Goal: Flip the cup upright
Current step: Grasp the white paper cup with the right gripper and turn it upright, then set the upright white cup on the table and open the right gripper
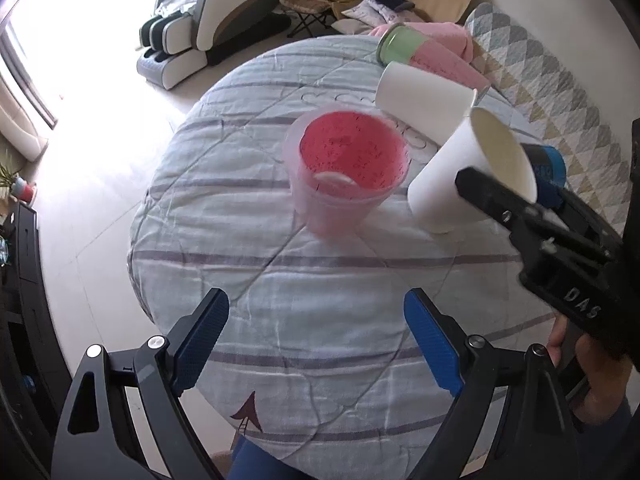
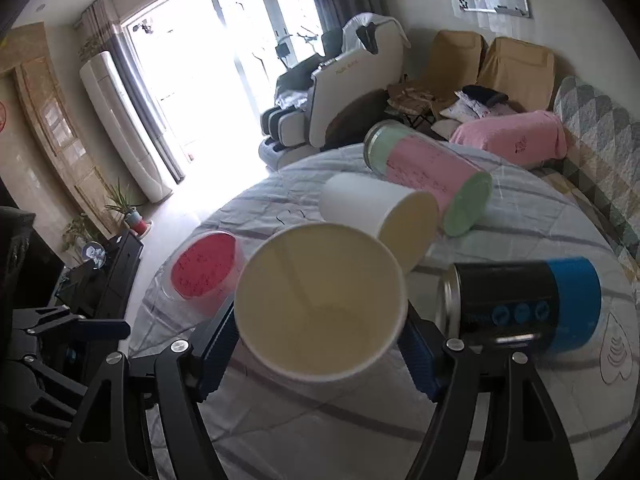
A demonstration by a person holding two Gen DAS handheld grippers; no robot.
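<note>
My right gripper (image 2: 320,340) is shut on a white paper cup (image 2: 320,304), fingers on either side of its body; the cup's open mouth faces the camera. In the left wrist view that cup (image 1: 452,176) is tilted, its base on the cloth, with the right gripper (image 1: 496,196) at its rim. A second white paper cup (image 2: 376,212) (image 1: 424,100) lies on its side behind. A pink plastic cup (image 1: 344,168) (image 2: 204,272) stands upright. My left gripper (image 1: 316,340) is open and empty, above the cloth in front of the pink cup.
The round table carries a striped pale-blue cloth (image 1: 280,320). A pink-and-green canister (image 2: 428,176) and a black-and-blue can (image 2: 524,304) lie on their sides. A sofa with a pink towel (image 2: 516,136) is at the right; a massage chair (image 2: 340,96) stands behind.
</note>
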